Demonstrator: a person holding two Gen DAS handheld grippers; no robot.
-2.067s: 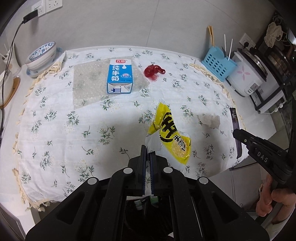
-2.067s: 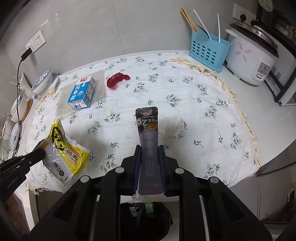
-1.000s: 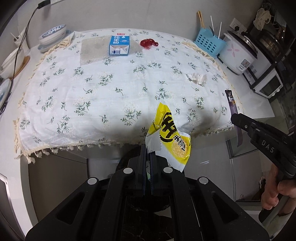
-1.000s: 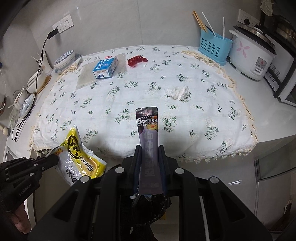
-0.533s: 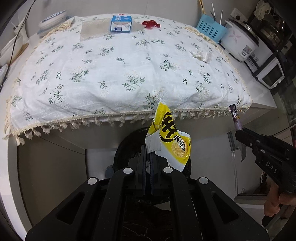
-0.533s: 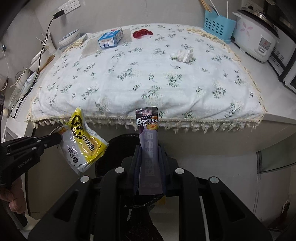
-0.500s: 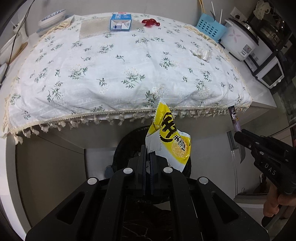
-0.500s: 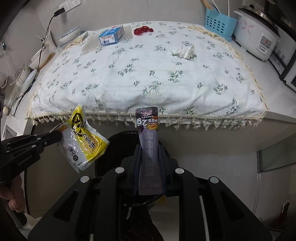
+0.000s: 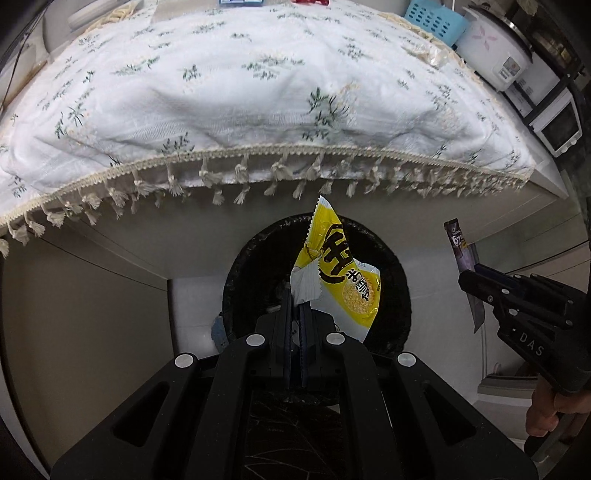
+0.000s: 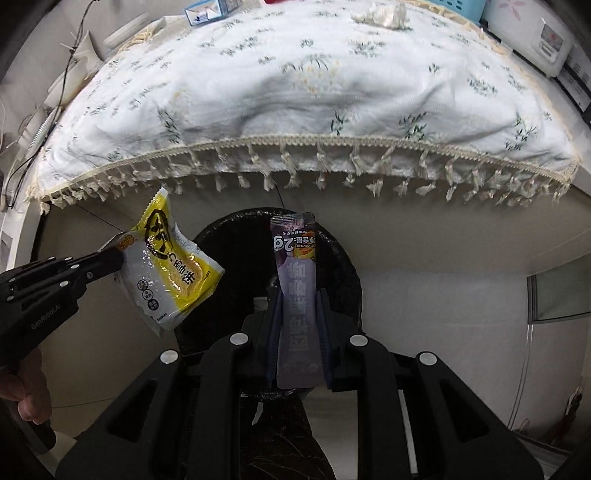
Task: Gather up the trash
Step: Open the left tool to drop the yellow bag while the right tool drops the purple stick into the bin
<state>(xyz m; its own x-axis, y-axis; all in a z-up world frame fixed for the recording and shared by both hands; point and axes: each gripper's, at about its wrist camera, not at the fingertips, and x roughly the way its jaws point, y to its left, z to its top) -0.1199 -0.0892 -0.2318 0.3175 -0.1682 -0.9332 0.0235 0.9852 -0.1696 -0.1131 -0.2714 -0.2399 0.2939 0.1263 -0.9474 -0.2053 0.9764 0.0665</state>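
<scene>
Left view: left tool clamped on yellow packet, now lowered from above the bench to just over the black bin; release looks next. Right view: right tool pinching purple sachet, likewise dropped below cloth fringe, over bin. Tissue, carton left on bench.

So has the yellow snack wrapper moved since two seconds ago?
Yes. The yellow snack wrapper, clamped in the left gripper, has come off the tablecloth, below its fringe, in front of the black bin.
</scene>
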